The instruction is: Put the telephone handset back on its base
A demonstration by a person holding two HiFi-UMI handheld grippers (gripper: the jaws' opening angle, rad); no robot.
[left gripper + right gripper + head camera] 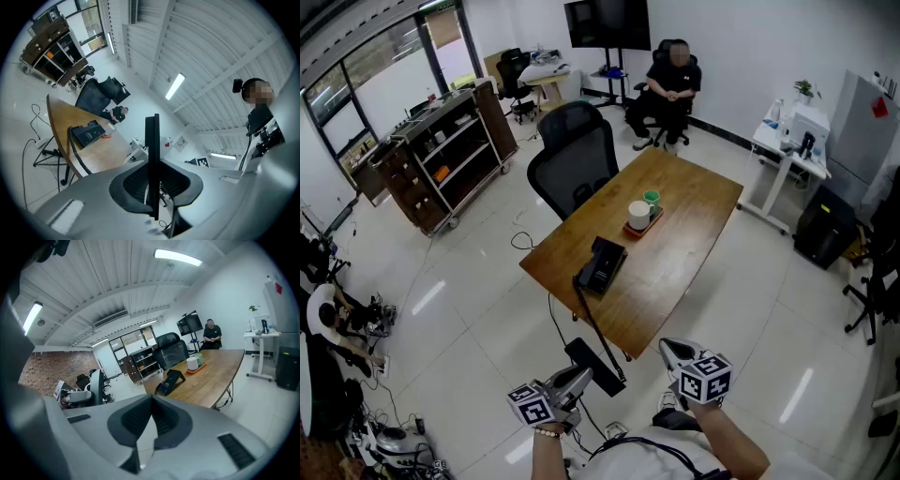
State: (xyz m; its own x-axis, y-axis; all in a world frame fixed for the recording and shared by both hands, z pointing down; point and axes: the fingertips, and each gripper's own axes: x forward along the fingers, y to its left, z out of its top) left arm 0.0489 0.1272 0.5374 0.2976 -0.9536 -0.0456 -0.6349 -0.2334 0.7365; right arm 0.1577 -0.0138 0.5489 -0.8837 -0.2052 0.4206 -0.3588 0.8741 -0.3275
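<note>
The black telephone base (603, 264) lies near the front end of the wooden table (675, 234), its display tilted up. A coiled cord (598, 330) runs from it off the table edge down to the black handset (594, 366). My left gripper (578, 378) is shut on that handset below the table's near corner. The left gripper view shows the handset (152, 136) edge-on, clamped between the jaws, with the base (89, 132) far off on the table. My right gripper (669, 349) hangs beside it to the right, shut and empty (151, 399). The base (171, 380) also shows in its view.
A tray with a white mug (638, 215) and a green cup (652, 199) sits mid-table. A black office chair (575, 155) stands at the table's far left side. A person (668, 84) sits beyond the table. A shelving cart (441, 155) is at left, a white desk (787, 145) at right.
</note>
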